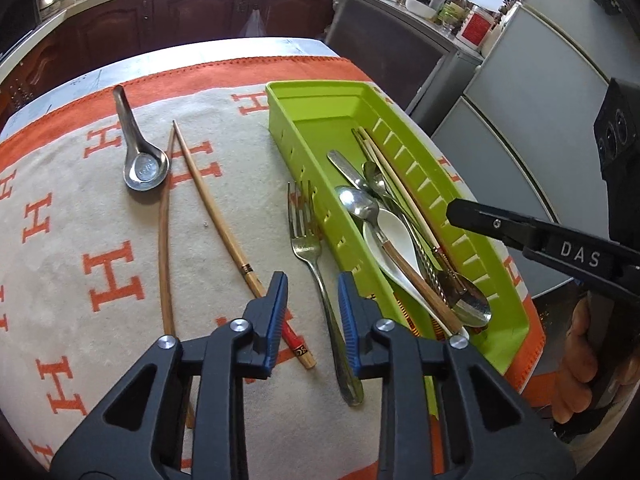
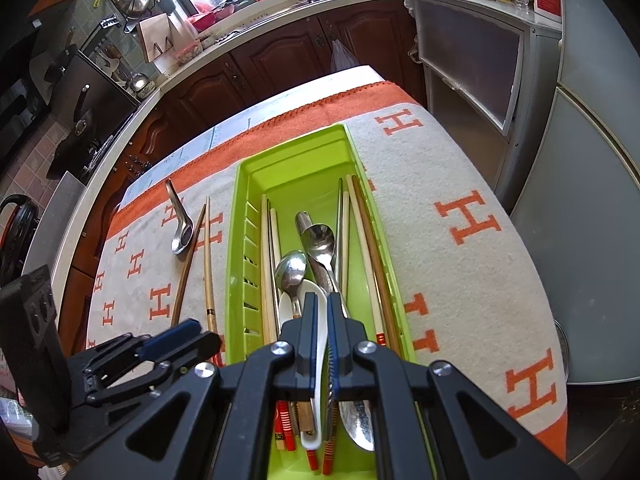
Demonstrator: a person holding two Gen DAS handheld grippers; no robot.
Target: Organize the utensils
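Utensils [image 1: 384,216]; claw [image 1: 472,216] marked "DAS"

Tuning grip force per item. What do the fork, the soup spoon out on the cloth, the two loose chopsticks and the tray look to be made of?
Fork: metal, likely stainless; dull grey shine.
Soup spoon: also metal; mirror glints in the bowl.
Chopsticks: wood or bamboo, judging by the matte tan; one has a red printed end.
Tray: moulded plastic; uniform glossy lime green, slotted walls.

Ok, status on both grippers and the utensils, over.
Left gripper open above fork. Right gripper shut, empty, over green tray. Metal spoon, two chopsticks on cloth.
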